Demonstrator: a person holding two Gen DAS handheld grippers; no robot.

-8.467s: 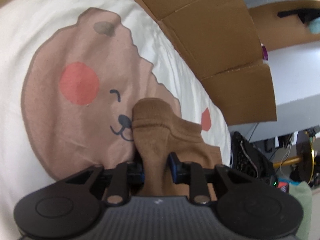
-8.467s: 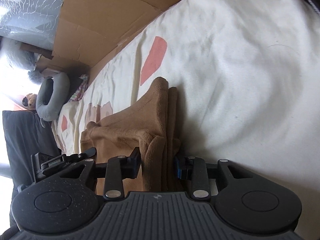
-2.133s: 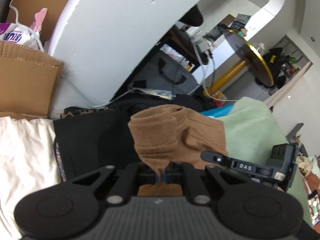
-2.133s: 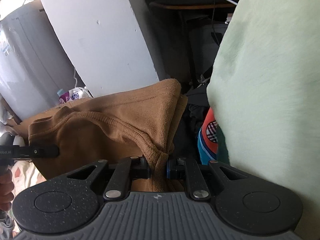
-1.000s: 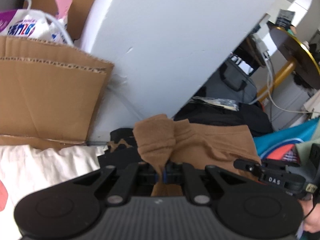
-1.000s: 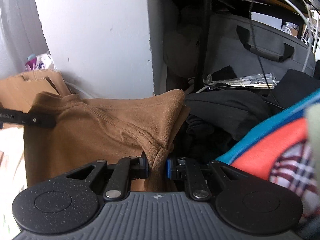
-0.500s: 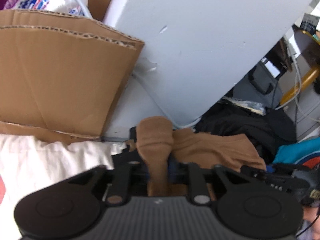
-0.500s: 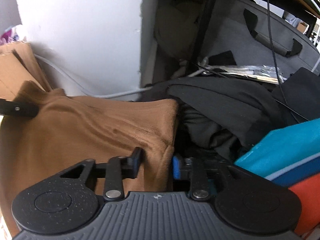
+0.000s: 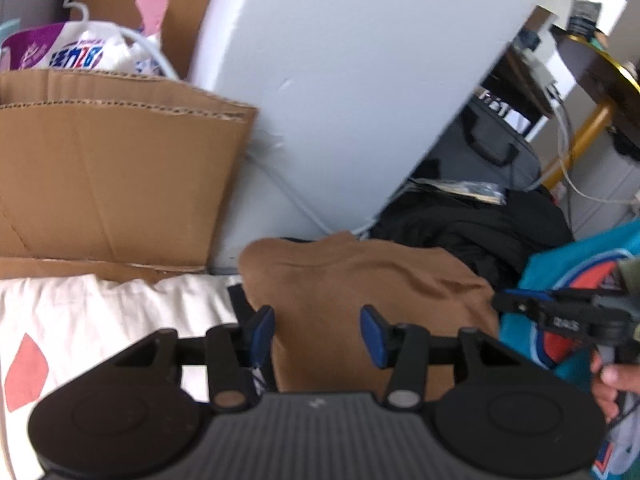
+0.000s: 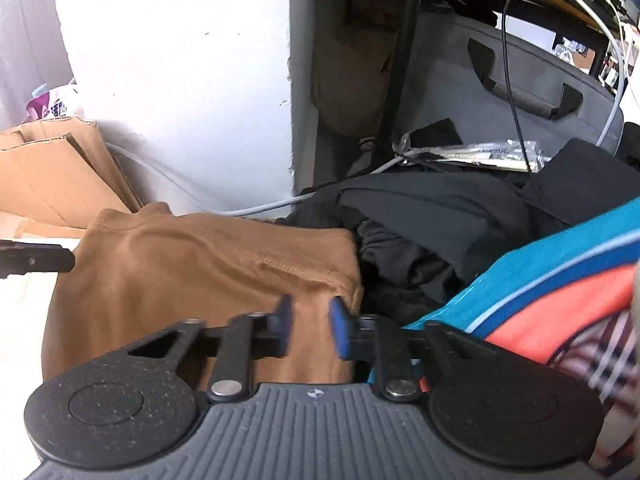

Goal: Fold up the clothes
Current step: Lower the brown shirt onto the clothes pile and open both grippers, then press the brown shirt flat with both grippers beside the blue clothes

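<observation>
The folded brown garment lies at the end of the white bed sheet, resting against a heap of black clothes. My left gripper stands open over the garment's near left edge, its blue pads apart and clamping nothing. In the right wrist view the same brown garment spreads out flat. My right gripper is open at its right corner, pads blurred, with a clear gap between them. The right gripper also shows in the left view, held by a hand.
Cardboard and a white panel stand behind the garment. A teal and orange garment lies to the right. A grey bag, cables and a plastic bag crowd the background.
Both grippers carried the folded brown garment from the bed to this heap, then let go of it. The left jaws have spread wide in the last half second.
</observation>
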